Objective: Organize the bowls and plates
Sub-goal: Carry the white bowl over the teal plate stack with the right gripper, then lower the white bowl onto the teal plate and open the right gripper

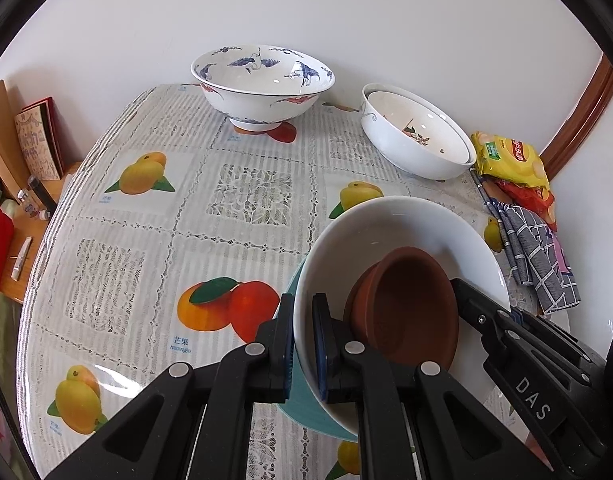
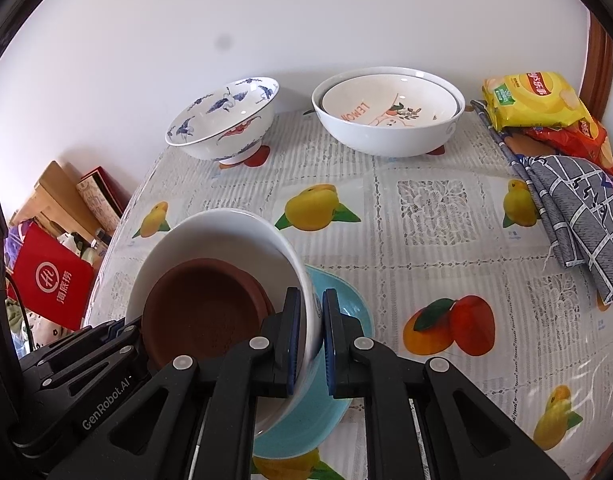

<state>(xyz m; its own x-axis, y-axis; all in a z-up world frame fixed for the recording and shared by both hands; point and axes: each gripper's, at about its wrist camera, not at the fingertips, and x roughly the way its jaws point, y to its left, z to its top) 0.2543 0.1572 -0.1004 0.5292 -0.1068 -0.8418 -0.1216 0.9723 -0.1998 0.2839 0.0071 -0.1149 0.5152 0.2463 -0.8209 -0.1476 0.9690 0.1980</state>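
**Both grippers clamp one white bowl**

Black fingers of the left gripper (image 1: 303, 344) pinch one side of the white bowl's (image 1: 406, 216) rim, one pad inside and one outside. Opposite, the right gripper (image 2: 311, 340) pinches the other side of the same rim in the same way. Inside the white bowl sit brown bowls (image 2: 202, 312), nested and tilted. Under it lies a light blue plate (image 2: 346, 296), near the table's front edge; whether the bowl touches it cannot be told. On the fruit-printed tablecloth (image 1: 154, 264), a crane-painted bowl (image 1: 262, 80) stands at the far edge by the wall. Beside it, towards the far right corner, two white bowls (image 2: 386, 128) sit nested. Snack packets (image 2: 534, 100) and a grey checked cloth (image 2: 578, 208) lie along the right edge.
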